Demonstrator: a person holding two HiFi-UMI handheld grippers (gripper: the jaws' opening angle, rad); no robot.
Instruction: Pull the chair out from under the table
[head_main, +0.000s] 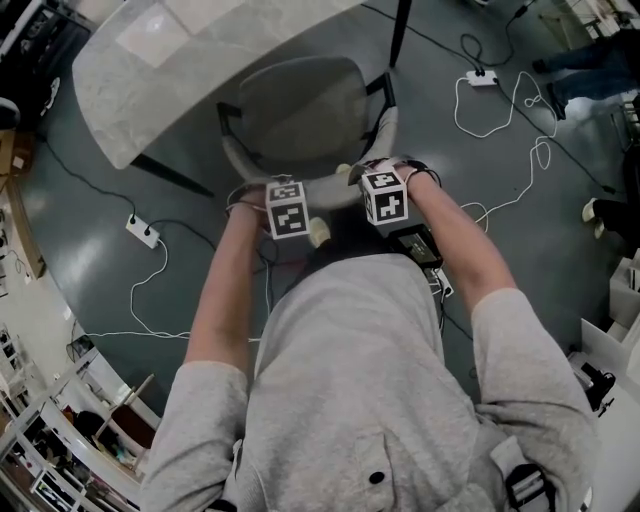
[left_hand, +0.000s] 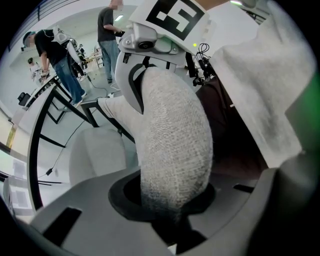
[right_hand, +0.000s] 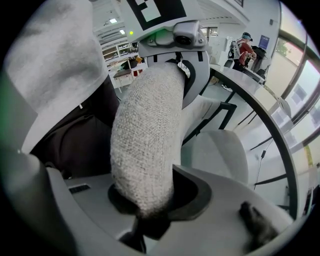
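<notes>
The head view looks steeply down from above the person's torso (head_main: 370, 400) onto the chair (head_main: 300, 115) and table (head_main: 170, 60). Both gripper views sit tight against the chair's padded backrest (left_hand: 175, 150) — facing one another along it — their shared ground.

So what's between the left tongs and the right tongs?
Only the chair's grey fabric backrest, which the left tongs and right tongs both clamp; each gripper view shows it.

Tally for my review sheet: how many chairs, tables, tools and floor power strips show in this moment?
chair: 1
table: 1
tools: 2, the left tool and the right tool, both shut on the chair's back
power strips: 2
Total: 6
</notes>
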